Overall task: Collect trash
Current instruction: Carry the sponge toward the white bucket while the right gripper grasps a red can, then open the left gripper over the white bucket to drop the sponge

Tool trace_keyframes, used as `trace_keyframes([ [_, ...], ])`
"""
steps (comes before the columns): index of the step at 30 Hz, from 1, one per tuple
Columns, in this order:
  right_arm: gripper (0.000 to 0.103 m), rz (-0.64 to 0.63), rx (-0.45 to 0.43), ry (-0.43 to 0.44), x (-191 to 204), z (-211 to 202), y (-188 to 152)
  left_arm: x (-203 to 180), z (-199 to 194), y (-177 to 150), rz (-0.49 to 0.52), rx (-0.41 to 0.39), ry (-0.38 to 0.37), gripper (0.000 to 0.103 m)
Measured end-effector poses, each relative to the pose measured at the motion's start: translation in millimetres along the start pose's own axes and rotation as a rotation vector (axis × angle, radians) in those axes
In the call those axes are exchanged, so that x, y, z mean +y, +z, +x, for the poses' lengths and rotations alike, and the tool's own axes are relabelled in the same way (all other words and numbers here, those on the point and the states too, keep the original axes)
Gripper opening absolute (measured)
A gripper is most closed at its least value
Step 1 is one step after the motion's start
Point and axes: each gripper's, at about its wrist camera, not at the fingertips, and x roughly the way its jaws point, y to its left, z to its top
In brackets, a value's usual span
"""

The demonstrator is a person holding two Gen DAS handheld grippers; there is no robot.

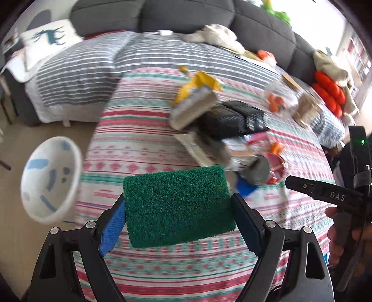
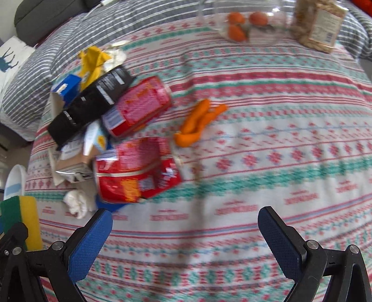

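Observation:
My left gripper (image 1: pixel 179 209) is shut on a scrub sponge (image 1: pixel 179 206), green face up, held above the patterned tablecloth (image 1: pixel 144 144); the same sponge (image 2: pixel 21 218) shows its yellow side at the left edge of the right wrist view. A heap of trash lies ahead: a black box (image 2: pixel 90 102), two red crushed packets (image 2: pixel 139 104) (image 2: pixel 137 172), a yellow wrapper (image 2: pixel 93 60), a blue carton (image 2: pixel 66 88), a crumpled tissue (image 2: pixel 76 202) and orange peel (image 2: pixel 197 120). My right gripper (image 2: pixel 184 230) hangs open over bare cloth, right of the heap, nothing between its pads.
A white bin (image 1: pixel 51 178) with blue marks stands on the floor left of the table. A glass bowl of oranges (image 2: pixel 246 23) and a bag of nuts (image 2: pixel 318 23) sit at the table's far side. A grey sofa (image 1: pixel 186 14) with a striped throw lies behind.

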Motion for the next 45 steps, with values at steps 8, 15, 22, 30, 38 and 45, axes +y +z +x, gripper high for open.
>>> trace_keyframes([
  [8,0.103,0.011,0.066,0.007,29.2,35.9,16.9,43.6,-11.7,-1.1,-0.060,-0.013,0.029,0.088],
  [15,0.090,0.016,0.080,-0.011,34.7,50.2,20.2,62.7,-20.2,-8.2,-0.075,-0.022,0.035,0.088],
  [22,0.030,0.024,0.057,-0.002,32.7,45.6,18.5,84.5,-32.7,-10.5,-0.096,-0.039,0.033,0.088],
  [30,0.073,0.135,0.000,0.059,15.1,18.6,22.7,118.8,-41.6,-8.0,-0.117,-0.039,0.085,0.088],
  [38,0.074,0.204,0.041,0.031,9.5,43.1,45.5,142.6,-34.9,14.8,-0.088,-0.053,0.165,0.088],
  [45,0.067,0.121,0.078,-0.074,22.6,75.0,54.3,166.2,-15.5,26.6,-0.155,-0.004,0.114,0.088],
])
